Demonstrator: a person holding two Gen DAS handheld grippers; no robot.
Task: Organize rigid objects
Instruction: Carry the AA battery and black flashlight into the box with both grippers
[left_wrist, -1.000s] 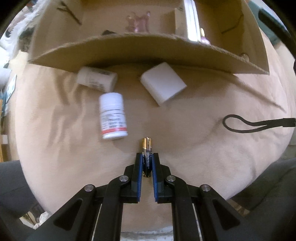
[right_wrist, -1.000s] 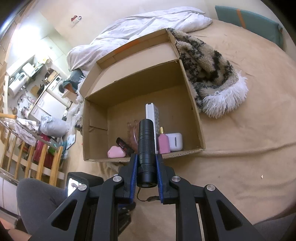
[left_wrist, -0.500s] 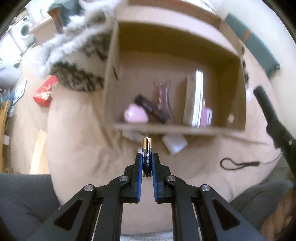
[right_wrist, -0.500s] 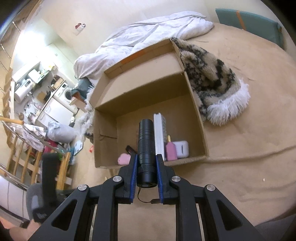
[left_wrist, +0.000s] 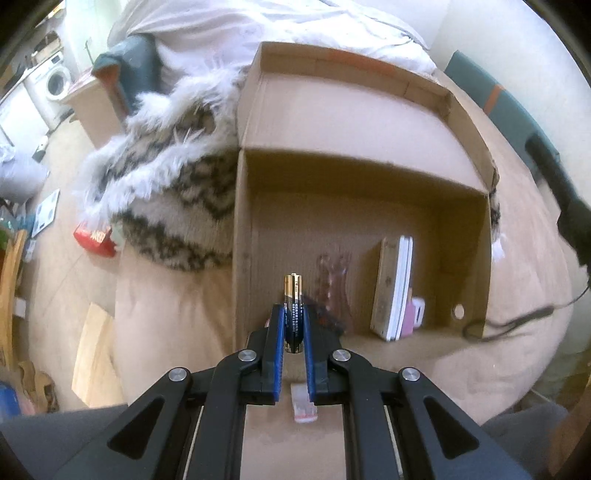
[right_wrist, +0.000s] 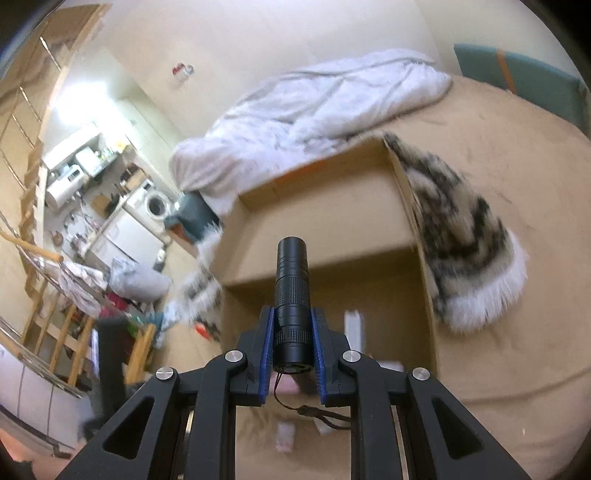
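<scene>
Cardboard box (left_wrist: 243, 206) sits open ahead; the left gripper (left_wrist: 293, 325) pinches batteries (left_wrist: 293, 310) over its near wall, and the right gripper (right_wrist: 292, 332) clamps a black flashlight (right_wrist: 291, 291) above it.

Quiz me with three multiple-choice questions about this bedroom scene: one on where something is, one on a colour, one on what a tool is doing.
1. Where does the white book-like slab stand?
A. Inside the cardboard box
B. On the washing machine
C. Under the duvet

2. What colour are the pads on the left gripper fingers?
A. Red
B. Blue
C. Green

3. What is the right gripper doing?
A. Hanging open
B. Gripping a spoon
C. Clamping a black flashlight

Answers: 1 A, it stands upright on the box floor; 2 B, blue strips line both fingers; 3 C, the fingers press the flashlight's sides.
</scene>
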